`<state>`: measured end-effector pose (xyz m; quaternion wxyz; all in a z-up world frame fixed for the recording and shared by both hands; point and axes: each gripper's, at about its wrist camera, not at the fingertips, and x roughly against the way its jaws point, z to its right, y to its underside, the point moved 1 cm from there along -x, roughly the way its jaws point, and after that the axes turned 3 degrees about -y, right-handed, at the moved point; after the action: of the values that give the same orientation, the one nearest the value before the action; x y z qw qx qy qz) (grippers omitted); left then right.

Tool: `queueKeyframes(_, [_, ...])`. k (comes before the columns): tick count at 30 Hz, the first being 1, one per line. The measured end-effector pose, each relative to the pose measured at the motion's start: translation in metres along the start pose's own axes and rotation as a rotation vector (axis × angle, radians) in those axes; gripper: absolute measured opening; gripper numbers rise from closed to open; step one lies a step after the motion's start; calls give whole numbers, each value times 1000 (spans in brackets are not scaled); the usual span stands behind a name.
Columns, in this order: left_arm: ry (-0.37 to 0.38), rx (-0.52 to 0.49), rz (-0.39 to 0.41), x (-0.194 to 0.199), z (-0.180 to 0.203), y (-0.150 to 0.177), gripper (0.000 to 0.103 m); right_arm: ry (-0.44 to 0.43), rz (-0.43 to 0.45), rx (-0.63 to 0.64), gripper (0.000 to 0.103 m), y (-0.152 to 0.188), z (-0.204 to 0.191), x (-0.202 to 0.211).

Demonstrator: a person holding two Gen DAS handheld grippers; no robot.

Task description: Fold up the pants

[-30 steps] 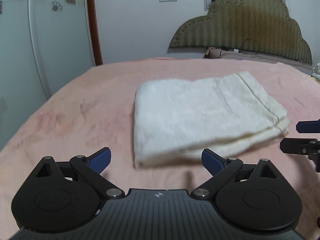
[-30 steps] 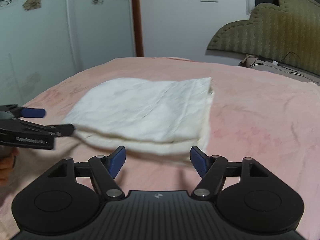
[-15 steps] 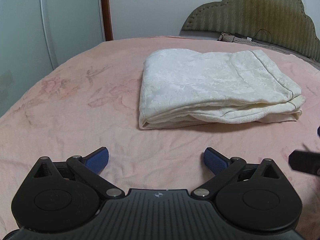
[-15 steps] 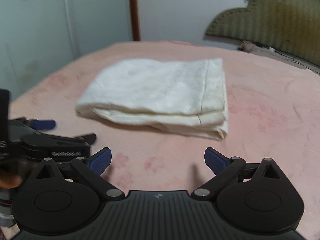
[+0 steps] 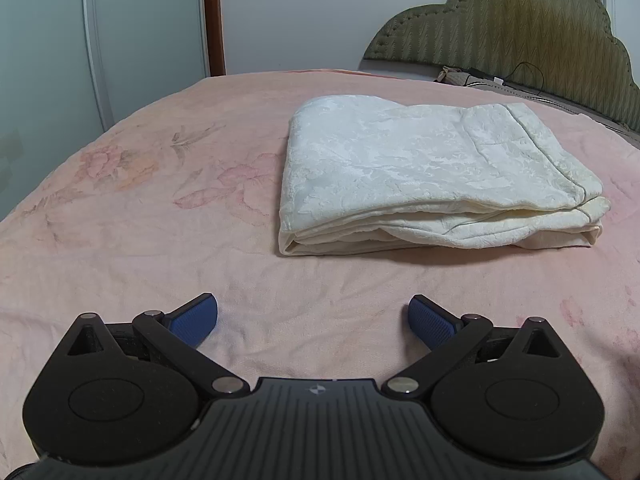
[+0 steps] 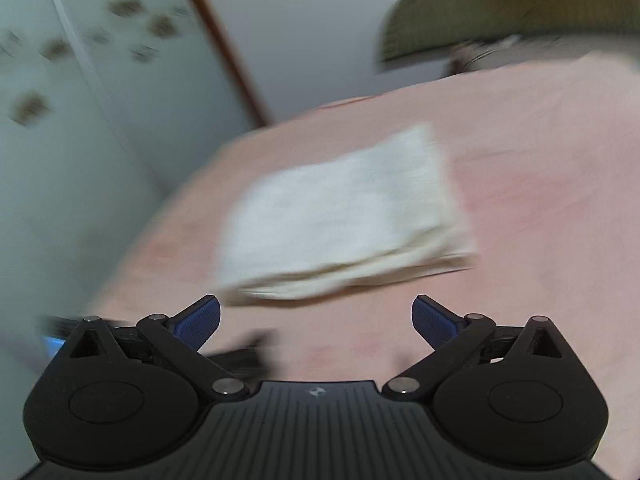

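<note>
The cream-white pants lie folded into a thick rectangle on the pink bed. My left gripper is open and empty, low over the bed, a short way in front of the folded pants' near edge. My right gripper is open and empty, also short of the pants; its view is tilted and blurred by motion. A dark blurred shape at its lower left appears to be part of the left gripper.
A green padded headboard with cables and a beige bundle stands at the far right of the bed. A white wardrobe with flower decals and a brown door frame stand beyond the bed's left edge.
Both grippers have pulled back from the folded pants, which now rest flat on the bed. The right gripper has tilted and risen, blurring its view. Both stay open.
</note>
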<state>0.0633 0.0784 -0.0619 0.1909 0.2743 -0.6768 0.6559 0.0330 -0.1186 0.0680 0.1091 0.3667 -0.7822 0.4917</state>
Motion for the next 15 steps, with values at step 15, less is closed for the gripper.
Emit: queueKeyframes(15, [0, 0, 0, 0, 0, 0, 103, 382, -10, 229, 103, 23, 51, -79])
